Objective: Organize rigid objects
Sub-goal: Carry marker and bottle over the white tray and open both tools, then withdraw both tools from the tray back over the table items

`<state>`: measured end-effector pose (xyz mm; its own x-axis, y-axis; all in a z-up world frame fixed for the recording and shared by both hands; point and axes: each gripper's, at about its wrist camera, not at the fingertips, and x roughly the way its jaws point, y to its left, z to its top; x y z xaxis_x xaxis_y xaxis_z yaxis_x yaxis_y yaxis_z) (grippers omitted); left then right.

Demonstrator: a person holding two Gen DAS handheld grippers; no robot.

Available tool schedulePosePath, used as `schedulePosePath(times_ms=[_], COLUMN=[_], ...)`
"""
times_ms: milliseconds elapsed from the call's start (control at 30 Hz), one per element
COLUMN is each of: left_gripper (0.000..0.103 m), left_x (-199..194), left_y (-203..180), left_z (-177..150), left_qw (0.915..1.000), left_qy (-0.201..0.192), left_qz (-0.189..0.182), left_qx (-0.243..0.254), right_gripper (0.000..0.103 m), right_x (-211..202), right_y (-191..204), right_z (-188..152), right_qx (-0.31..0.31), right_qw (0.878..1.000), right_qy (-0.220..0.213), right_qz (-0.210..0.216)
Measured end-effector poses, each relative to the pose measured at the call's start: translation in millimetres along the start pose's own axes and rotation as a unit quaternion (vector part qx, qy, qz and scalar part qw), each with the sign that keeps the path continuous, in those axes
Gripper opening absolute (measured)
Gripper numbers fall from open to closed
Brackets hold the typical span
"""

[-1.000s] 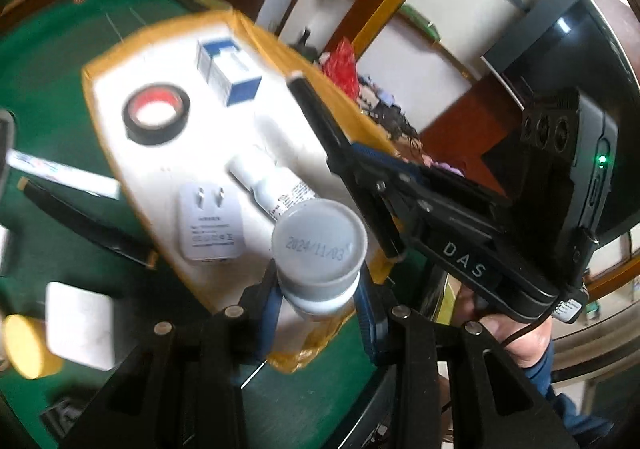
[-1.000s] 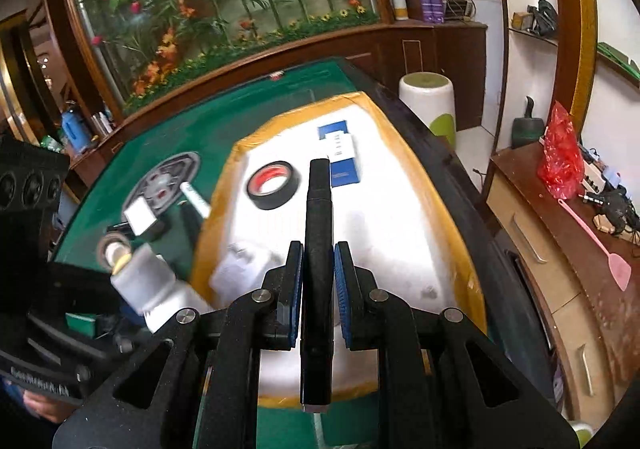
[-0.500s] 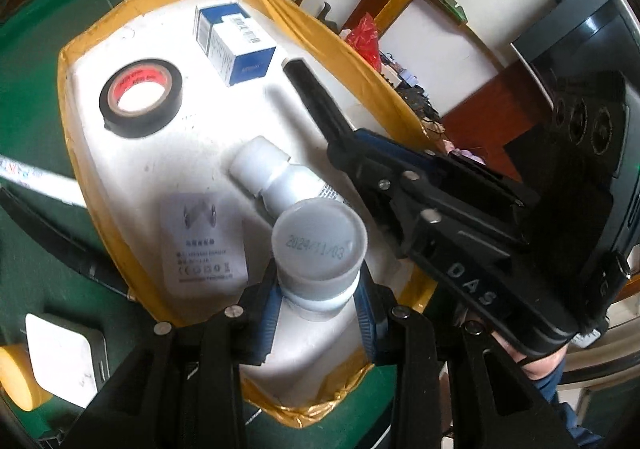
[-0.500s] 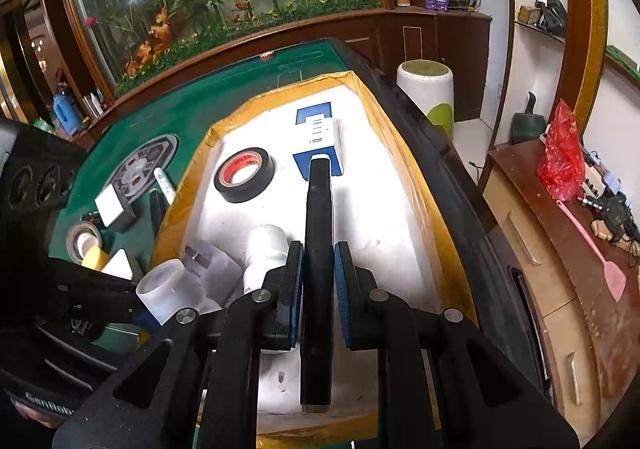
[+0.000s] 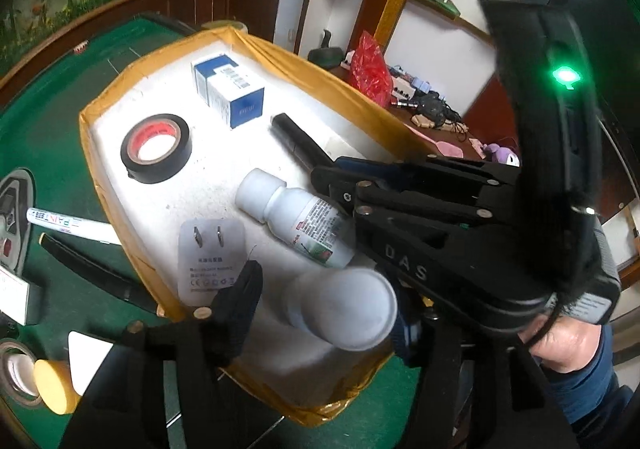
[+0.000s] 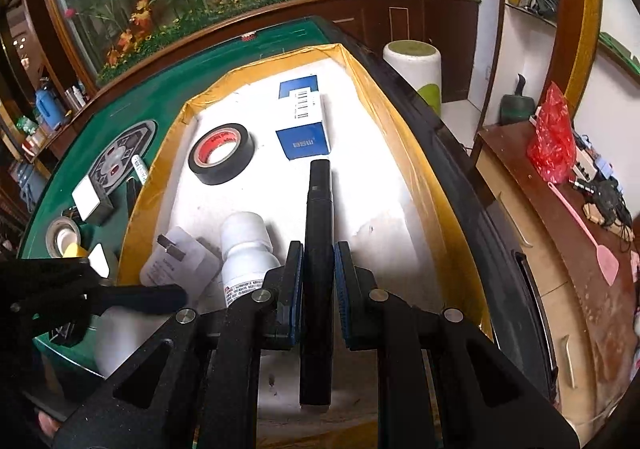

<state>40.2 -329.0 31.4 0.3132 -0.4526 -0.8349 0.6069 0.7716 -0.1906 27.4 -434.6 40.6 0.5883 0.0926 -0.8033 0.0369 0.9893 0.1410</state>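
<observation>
A white tray with yellow taped rim [image 5: 96,153] [image 6: 404,137] lies on the green table. In it are a black tape roll [image 5: 156,149] [image 6: 222,153], a blue-white box [image 5: 228,89] [image 6: 304,117], a white plug adapter [image 5: 210,259] [image 6: 176,263] and a white bottle [image 5: 292,221] [image 6: 246,253]. My left gripper [image 5: 326,303] is open; a white round container [image 5: 344,311] lies in the tray between its fingers, touching the right one. My right gripper [image 6: 316,289] is shut on a black marker [image 6: 318,233] [image 5: 298,139] low over the tray.
Left of the tray on the green felt lie a white paint pen [image 5: 60,223], a black pen [image 5: 92,273], a white card [image 5: 88,353], a yellow disc [image 5: 56,385] and a tape roll [image 6: 64,235]. A wooden side table with clutter [image 6: 568,217] stands to the right.
My left gripper has opened and let the white container down into the tray beside the bottle. My right gripper has carried the black marker lower and further over the tray.
</observation>
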Motion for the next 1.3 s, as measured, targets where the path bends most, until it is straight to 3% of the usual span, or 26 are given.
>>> schedulePosePath(times_ms=[167, 333, 800, 1067, 1300], left_gripper=[0.064, 0.064, 0.065, 0.065, 0.065], left_x=[-7.9, -29.8, -72.9, -102.2, -127.4], left_y=[-4.0, -2.9, 11.3, 35.3, 80.9], left_z=[0.2, -5.6, -19.9, -33.5, -54.4], left_qw=[1.0, 0.9996, 0.9975, 0.9947, 0.9905], left_qy=[-0.006, -0.028, -0.07, -0.101, -0.123], left_qz=[0.0, 0.003, -0.008, -0.007, 0.02], left_qx=[-0.001, 0.004, 0.001, -0.018, -0.058], right_gripper=[0.016, 0.039, 0.039, 0.039, 0.039], right_x=[-6.5, -20.3, -56.8, -70.9, -69.0], right_y=[1.2, 4.3, 29.7, 65.1, 115.9], right_z=[-0.1, 1.3, 0.8, -1.9, -8.3], right_qx=[0.005, 0.004, 0.024, 0.013, -0.015], right_qw=[1.0, 0.999, 0.997, 0.997, 0.995], right_qy=[-0.009, -0.032, -0.065, -0.079, -0.072], right_qz=[-0.014, -0.036, -0.039, 0.003, 0.06])
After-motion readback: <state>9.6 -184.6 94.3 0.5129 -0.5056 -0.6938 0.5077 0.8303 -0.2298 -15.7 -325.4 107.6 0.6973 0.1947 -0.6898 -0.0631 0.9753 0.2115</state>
